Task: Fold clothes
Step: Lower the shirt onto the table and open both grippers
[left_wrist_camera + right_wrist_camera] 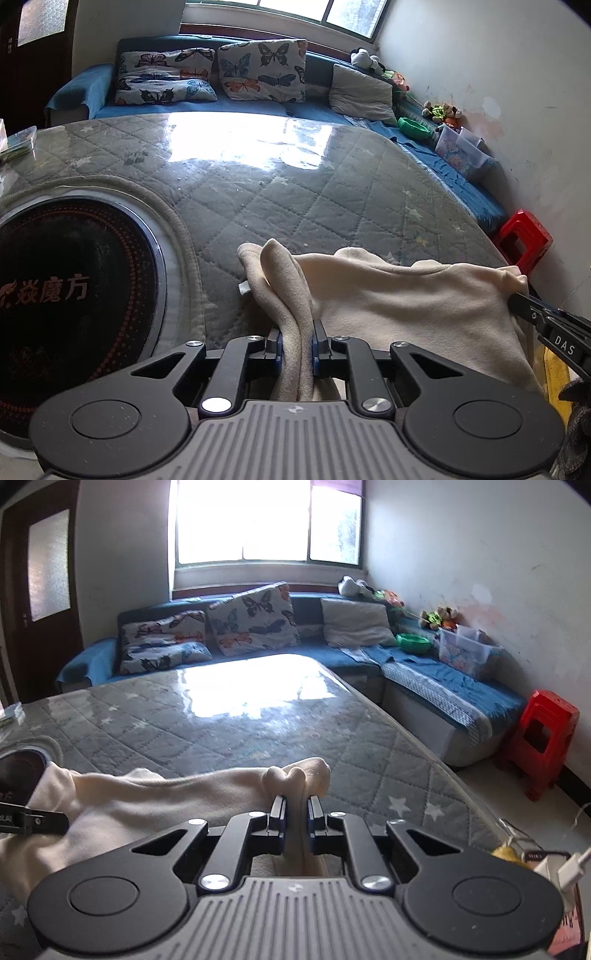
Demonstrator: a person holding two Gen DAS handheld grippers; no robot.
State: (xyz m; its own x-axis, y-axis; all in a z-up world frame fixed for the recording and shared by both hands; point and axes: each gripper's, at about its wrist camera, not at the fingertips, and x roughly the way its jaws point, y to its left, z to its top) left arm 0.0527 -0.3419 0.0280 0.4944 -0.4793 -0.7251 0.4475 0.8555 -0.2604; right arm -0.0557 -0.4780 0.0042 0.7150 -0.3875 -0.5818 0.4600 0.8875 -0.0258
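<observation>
Left gripper (297,334): jaws clamped on a bunched fold at one end of the cream garment (406,295).
Right gripper (296,812): jaws pinched on the opposite end of the same garment – cloth bulges just past the fingertips.
Garment position: stretched between the two grippers above the near edge of the grey quilted table cover (295,192); lower part hangs toward the viewer.
Heater plate (66,295): black round panel set in the table, left of the garment, apart from it.
Surroundings: blue sofa (424,664) with butterfly cushions (255,616); red stool (543,738) by the wall.
</observation>
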